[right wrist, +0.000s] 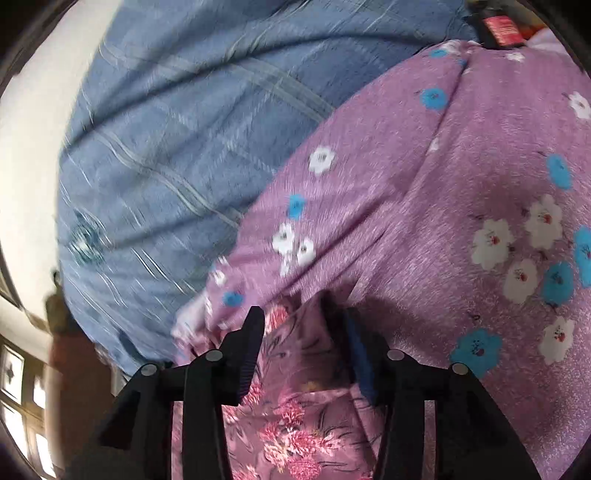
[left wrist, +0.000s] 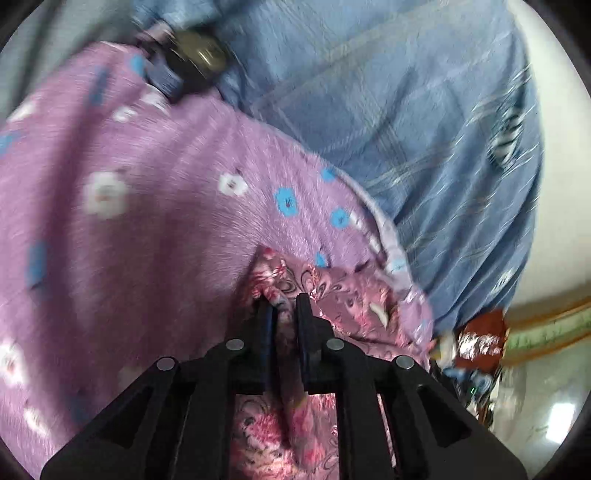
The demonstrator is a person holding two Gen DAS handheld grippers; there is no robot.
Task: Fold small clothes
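Left wrist view shows the left tool (left wrist: pixel 284 301) with its two black fingers drawn close together, pinching a bunched fold of the pink floral garment (left wrist: pixel 332 295) between them. That garment lies on a lilac sheet with white and blue flowers (left wrist: pixel 147 184), which spreads over a blue checked bedcover (left wrist: pixel 406 110). Near the top of this view a blurred dark object (left wrist: pixel 195 55) rests at the sheet's edge; what it is cannot be made out. Right wrist view has the right tool (right wrist: pixel 303 321) spread wider, its fingers standing either side of a raised ridge of the same pink floral garment (right wrist: pixel 295 387); whether they press the cloth cannot be told. A red label (right wrist: pixel 500 31) shows at the top edge.
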